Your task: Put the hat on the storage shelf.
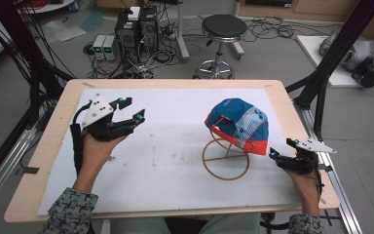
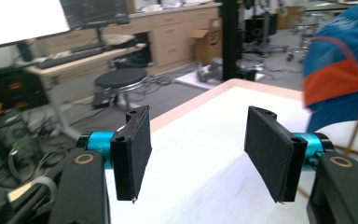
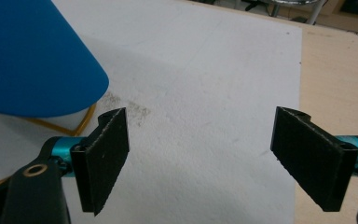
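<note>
Left gripper (image 1: 131, 109): jaws spread, nothing between the black pads (image 2: 135, 151), pointing across the white foam sheet (image 1: 175, 126) toward the far right. It sits over the sheet's far-left corner area, held in the person's left hand (image 1: 97, 151), grey three-cornered plate on top. In the left gripper view the pads frame bare sheet and the far table edge; the cap is off to the right, well apart from the jaws. Right gripper (image 1: 278, 157): jaws spread wide, empty, pads (image 3: 105, 156) over bare sheet. It's near the right edge of the light wooden table (image 1: 53, 146), held in the right hand (image 1: 306, 187), jaws aimed left at the cap, close to it but not touching. Blue baseball cap with orange brim trim and white mesh panel (image 1: 238, 124): perched on a thin gold wire stand with a ring base (image 1: 226, 163), right of the sheet's centre, brim tilted down toward the right gripper. In the right gripper view the blue brim (image 3: 32, 60) overhangs at upper left, with gold wire (image 3: 81, 123) showing beneath it just beyond the left-hand pad. Sheet has faint smudges around the stand base. Beyond the far table edge: black round stool on chrome base (image 1: 223, 29), computer towers (image 1: 136, 29) and cable clutter on the floor. Black frame struts at both table sides.
</note>
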A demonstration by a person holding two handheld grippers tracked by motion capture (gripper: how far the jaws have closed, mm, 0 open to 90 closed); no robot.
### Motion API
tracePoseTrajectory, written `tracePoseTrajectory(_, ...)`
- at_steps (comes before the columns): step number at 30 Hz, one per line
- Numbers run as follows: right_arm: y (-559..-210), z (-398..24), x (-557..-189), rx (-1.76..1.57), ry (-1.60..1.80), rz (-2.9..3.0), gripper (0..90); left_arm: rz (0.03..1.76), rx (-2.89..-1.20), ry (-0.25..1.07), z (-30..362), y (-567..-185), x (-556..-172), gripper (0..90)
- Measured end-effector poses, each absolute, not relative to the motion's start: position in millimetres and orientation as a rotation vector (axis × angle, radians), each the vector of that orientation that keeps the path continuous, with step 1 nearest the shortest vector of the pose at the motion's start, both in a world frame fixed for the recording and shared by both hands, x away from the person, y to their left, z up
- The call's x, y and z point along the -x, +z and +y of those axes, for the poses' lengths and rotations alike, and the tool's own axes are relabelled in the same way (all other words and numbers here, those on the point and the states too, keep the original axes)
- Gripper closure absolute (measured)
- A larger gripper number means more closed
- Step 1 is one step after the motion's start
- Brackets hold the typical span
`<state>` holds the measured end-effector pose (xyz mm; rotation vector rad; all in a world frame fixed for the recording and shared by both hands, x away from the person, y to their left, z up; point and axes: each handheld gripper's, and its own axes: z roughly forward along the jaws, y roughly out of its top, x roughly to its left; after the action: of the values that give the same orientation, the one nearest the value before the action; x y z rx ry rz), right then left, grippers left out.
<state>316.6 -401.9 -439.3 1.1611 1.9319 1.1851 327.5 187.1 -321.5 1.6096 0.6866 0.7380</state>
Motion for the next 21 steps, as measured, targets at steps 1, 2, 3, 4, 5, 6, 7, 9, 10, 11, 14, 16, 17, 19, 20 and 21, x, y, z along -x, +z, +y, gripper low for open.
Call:
tracePoseTrajectory(1,-439,-402,-317,-1.163,1.194,1.925,18.6,0.709,-1.598,0.747,194,-325,-326,40.2)
tracePoseTrajectory(2,-438,-402,-317,-1.168,1.203,1.919,18.6,0.718,-1.593,0.753,198,-327,-326,39.4)
tracePoseTrajectory(3,-438,-402,-317,-1.17,1.206,1.913,18.6,0.736,-1.583,0.763,203,-329,-325,38.7)
tracePoseTrajectory(4,-437,-402,-317,-1.167,1.209,1.909,18.6,0.757,-1.569,0.766,210,-332,-324,38.0)
tracePoseTrajectory(5,-437,-401,-317,-1.171,1.215,1.903,18.6,0.768,-1.561,0.771,214,-334,-323,37.4)
tracePoseTrajectory(6,-436,-401,-318,-1.171,1.218,1.9,18.6,0.789,-1.55,0.773,220,-337,-323,37.3)
tracePoseTrajectory(7,-436,-401,-318,-1.167,1.223,1.893,18.6,0.8,-1.549,0.769,223,-339,-323,37.1)
tracePoseTrajectory(9,-435,-401,-318,-1.168,1.235,1.88,18.6,0.831,-1.537,0.767,232,-345,-323,36.5)
tracePoseTrajectory(10,-434,-402,-319,-1.166,1.244,1.872,18.6,0.849,-1.533,0.77,236,-348,-323,35.9)
tracePoseTrajectory(11,-434,-402,-319,-1.171,1.252,1.865,18.6,0.862,-1.531,0.776,240,-351,-322,35.2)
tracePoseTrajectory(14,-433,-403,-319,-1.176,1.269,1.851,18.6,0.894,-1.52,0.777,251,-359,-323,34.1)
tracePoseTrajectory(16,-432,-402,-320,-1.179,1.268,1.847,18.6,0.913,-1.525,0.79,257,-363,-323,32.9)
tracePoseTrajectory(17,-432,-402,-320,-1.174,1.27,1.844,18.6,0.923,-1.524,0.793,260,-365,-323,32.6)
tracePoseTrajectory(19,-431,-402,-321,-1.171,1.281,1.835,18.6,0.932,-1.52,0.795,266,-367,-322,32.2)
tracePoseTrajectory(20,-431,-402,-321,-1.175,1.285,1.833,18.6,0.935,-1.514,0.796,269,-368,-322,31.7)
tracePoseTrajectory(21,-431,-402,-321,-1.176,1.289,1.829,18.6,0.944,-1.511,0.799,271,-369,-321,31.4)
